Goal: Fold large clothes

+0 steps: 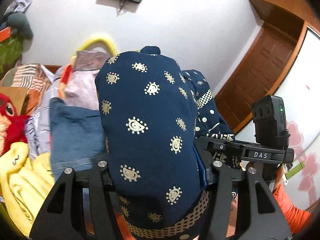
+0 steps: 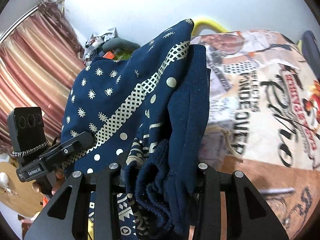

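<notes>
the navy patterned garment (image 1: 148, 120) is held up in the air between the two grippers, above a bed (image 2: 270, 100) covered by a printed sheet and beside a heap of other clothes (image 1: 66, 120). it is judged soft, limp and fairly thick, with ribbed cuffs (image 2: 160, 190) that bunch; a hold at the seams or hem corners would suit best. the left gripper (image 1: 158, 176) is seen with its jaws closed on a thick fold, and the right gripper (image 2: 160, 172) is clamped on bunched cloth and cuff. both are pointed forward and tilted downward.
</notes>
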Available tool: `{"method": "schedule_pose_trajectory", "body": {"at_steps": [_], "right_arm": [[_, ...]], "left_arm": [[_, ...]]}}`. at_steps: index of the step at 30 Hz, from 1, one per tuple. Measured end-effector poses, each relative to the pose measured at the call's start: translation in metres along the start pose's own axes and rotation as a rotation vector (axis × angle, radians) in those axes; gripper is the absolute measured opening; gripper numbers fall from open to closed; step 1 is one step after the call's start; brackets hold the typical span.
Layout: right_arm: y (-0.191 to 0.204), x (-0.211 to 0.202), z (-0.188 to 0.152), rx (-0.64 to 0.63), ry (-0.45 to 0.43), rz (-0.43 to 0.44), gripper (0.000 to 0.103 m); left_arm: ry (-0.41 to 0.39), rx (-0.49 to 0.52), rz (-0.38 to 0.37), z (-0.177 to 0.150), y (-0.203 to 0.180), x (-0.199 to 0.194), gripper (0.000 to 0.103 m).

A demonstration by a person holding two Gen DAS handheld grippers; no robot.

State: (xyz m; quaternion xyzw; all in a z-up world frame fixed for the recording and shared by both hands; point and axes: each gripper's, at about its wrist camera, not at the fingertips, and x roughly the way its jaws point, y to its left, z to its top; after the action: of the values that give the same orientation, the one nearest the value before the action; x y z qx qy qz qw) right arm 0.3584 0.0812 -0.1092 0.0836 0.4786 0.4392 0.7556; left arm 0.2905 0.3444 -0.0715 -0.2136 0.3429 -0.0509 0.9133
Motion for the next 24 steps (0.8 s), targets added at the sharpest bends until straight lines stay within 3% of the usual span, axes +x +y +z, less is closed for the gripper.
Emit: {"method": "schedule_pose_trajectory", "body": {"at_steps": [7,11,16,19,22,24], "right_arm": [[0.003,0.073,0.015,0.031,0.068,0.003,0.034],[-0.003,0.107,0.018,0.06,0.111,-0.017,0.034],[-0.027,0.123,0.005,0.134,0.133,0.014,0.044],[-0.026,0.118,-0.003,0.136,0.134,0.017,0.048],[-0.018,0.105,-0.007,0.11,0.134,-0.024,0.05],[-0.008,0.092,-0.007,0.065,0.122,-0.074,0.051]], "left_arm": [[0.076,-0.1,0.032,0.01,0.076,0.025,0.057],[0.139,-0.186,0.033,0.0,0.12,0.051,0.058],[0.153,-0.347,-0.057,-0.029,0.167,0.073,0.067],[0.158,-0.383,-0.093,-0.037,0.168,0.074,0.07],[0.163,-0.346,-0.029,-0.038,0.16,0.066,0.07],[0.145,-0.315,0.053,-0.037,0.151,0.054,0.07]]}}
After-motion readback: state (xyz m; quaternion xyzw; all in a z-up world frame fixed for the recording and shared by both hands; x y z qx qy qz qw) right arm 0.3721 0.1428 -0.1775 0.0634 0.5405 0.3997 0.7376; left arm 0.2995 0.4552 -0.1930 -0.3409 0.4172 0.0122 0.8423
